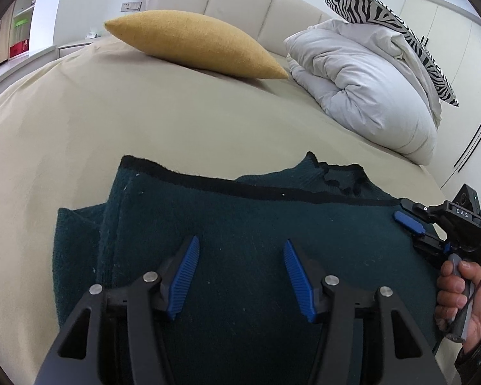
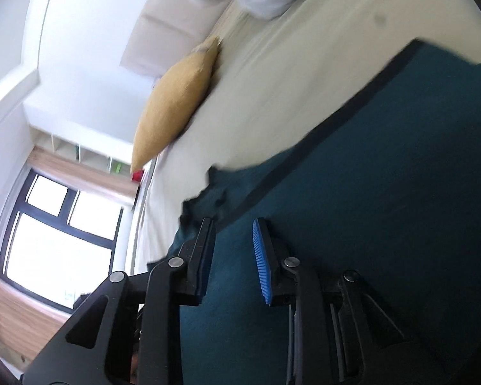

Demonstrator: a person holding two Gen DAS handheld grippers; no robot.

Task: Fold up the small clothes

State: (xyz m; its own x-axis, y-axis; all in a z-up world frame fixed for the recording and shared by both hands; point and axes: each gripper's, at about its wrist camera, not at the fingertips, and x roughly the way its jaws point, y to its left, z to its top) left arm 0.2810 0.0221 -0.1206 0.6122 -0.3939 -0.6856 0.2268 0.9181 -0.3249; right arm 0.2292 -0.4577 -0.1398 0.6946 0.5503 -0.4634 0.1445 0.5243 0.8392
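Garment (image 1: 240,240) — laid folded on the bed (image 1: 144,122), at its near part. Cushion (image 1: 195,43) set behind it by the headboard (image 1: 240,3); duvet (image 1: 362,86) bundled to the cushion's right — patterned pillow (image 1: 391,29) propped on it.

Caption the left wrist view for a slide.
Left gripper open above a dark green knit garment on a beige bed, right gripper at the garment's edge.

The right gripper (image 2: 232,256), fingers (image 2: 262,260) apart, hovers over a dark teal garment (image 2: 368,208) on the cream bed (image 2: 304,64).
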